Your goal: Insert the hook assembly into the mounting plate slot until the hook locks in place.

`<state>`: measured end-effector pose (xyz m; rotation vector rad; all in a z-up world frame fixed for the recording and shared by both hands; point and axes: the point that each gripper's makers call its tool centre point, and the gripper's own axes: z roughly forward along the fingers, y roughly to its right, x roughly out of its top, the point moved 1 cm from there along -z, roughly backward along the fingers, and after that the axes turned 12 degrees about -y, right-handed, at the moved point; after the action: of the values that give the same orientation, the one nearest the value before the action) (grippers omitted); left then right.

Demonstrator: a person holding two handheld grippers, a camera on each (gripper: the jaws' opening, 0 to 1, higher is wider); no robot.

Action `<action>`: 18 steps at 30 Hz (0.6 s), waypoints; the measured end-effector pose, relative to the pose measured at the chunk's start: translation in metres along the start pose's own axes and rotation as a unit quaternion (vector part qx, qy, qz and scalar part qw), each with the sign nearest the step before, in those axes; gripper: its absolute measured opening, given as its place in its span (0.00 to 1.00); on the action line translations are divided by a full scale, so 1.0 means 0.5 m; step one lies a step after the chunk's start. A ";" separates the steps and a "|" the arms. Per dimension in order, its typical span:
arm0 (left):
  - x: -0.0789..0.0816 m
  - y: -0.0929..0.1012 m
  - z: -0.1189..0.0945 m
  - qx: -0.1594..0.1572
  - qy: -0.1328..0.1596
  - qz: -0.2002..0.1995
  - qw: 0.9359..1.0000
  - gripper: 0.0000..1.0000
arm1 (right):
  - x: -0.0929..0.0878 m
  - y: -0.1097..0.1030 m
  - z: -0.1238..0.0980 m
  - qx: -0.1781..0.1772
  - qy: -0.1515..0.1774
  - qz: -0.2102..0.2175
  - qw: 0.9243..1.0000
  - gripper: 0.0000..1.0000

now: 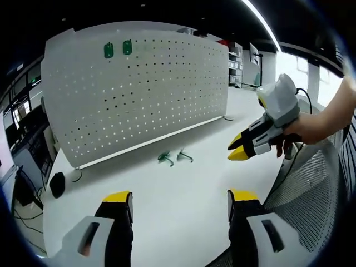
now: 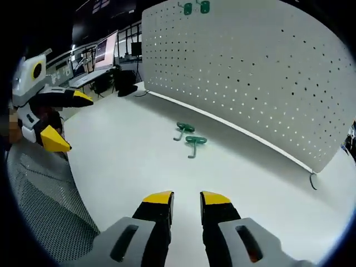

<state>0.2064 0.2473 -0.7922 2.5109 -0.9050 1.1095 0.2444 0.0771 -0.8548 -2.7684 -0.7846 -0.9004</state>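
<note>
Two green hook pieces lie side by side on the white table in front of the pegboard: one hook and a second hook. The upright white pegboard carries two more green mounted hooks near its top corner. My left gripper stands wide open and bare, short of the loose hooks. My right gripper, held by a hand, hovers off to the side with a narrow gap between its jaws and nothing in it.
A grey mesh chair back stands at the table's near edge. A black object and a cable sit by the pegboard's end. Desks with monitors lie beyond the table. Bare table lies between grippers and hooks.
</note>
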 end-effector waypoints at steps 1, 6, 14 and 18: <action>0.000 -0.001 0.000 0.001 0.001 -0.001 1.000 0.70 | 0.004 0.001 0.007 0.002 -0.001 0.002 1.000 0.17; -0.001 -0.006 0.001 0.002 0.000 -0.008 1.000 0.68 | 0.026 0.006 0.048 0.010 -0.009 0.000 1.000 0.16; 0.009 -0.021 -0.011 0.009 0.019 -0.031 0.999 0.66 | 0.067 0.003 0.104 0.027 -0.018 0.006 0.999 0.16; 0.007 -0.025 -0.007 0.011 0.016 -0.040 0.999 0.67 | 0.080 0.005 0.127 0.027 -0.021 0.009 0.999 0.16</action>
<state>0.2138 0.2570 -0.7870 2.5153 -0.7815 1.1373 0.3059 0.1096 -0.8832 -2.7513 -0.7769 -0.8085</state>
